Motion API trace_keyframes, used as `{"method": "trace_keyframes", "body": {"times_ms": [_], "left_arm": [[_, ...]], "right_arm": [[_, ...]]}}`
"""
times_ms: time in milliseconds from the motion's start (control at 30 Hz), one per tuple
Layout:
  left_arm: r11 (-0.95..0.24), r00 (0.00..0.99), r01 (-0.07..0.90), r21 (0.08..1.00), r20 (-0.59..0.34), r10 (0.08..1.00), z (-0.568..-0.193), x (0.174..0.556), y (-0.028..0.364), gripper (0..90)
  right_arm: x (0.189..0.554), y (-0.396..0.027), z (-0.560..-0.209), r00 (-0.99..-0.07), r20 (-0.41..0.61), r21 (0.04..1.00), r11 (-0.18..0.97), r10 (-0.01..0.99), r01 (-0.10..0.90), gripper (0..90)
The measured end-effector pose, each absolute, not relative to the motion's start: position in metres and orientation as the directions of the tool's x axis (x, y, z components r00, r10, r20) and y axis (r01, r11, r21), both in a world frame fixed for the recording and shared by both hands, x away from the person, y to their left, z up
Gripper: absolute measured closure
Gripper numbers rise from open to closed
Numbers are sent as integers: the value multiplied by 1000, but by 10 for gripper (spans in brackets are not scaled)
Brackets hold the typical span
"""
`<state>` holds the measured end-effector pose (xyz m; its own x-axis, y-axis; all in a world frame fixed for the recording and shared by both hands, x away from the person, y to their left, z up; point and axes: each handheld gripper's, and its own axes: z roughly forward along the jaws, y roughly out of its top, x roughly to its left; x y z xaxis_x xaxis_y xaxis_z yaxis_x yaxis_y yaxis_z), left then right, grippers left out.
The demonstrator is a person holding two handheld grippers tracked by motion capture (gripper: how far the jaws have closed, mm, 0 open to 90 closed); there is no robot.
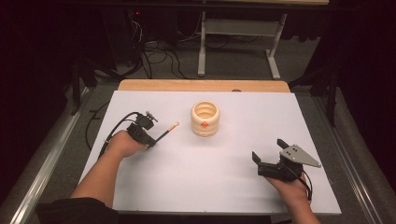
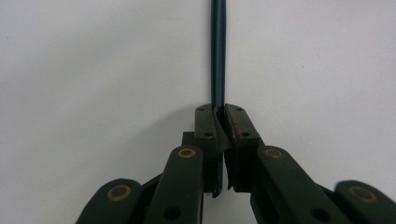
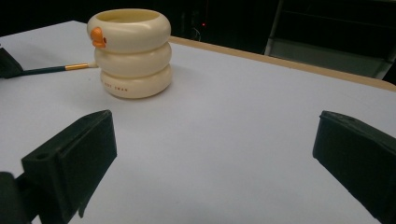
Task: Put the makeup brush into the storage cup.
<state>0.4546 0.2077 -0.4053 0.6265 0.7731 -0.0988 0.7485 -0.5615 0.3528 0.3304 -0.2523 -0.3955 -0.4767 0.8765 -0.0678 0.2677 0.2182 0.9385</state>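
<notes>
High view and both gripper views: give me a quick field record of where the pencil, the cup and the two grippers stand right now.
left gripper: shut on the pencil, jaws pinched on its dark shaft
pencil: low over the white table, its gold-banded end pointing toward the cup, not in it
cup: cream, ringed, upright mid-table, opening up, small orange mark on its side
right gripper: open, nothing between the jaws, at the near right of the table, apart from the cup
work state: pencil not yet in the cup
</notes>
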Motion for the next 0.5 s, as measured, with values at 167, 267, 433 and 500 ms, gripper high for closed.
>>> {"method": "trace_keyframes", "body": {"times_ms": [167, 267, 433, 500], "left_arm": [[-550, 617, 757, 354, -110, 779, -405, 455, 209, 852], [-543, 616, 755, 368, -115, 779, -403, 454, 208, 852], [-535, 614, 754, 381, -116, 781, -398, 453, 210, 852], [-529, 610, 754, 388, -116, 784, -397, 452, 212, 852]], "right_arm": [[330, -253, -395, -475, -64, 941, 211, 877, 263, 11], [329, -253, -395, -471, -55, 941, 203, 880, 269, 11], [329, -254, -395, -472, -62, 942, 207, 879, 262, 11], [329, -254, -395, -470, -58, 943, 204, 881, 265, 11]]}}
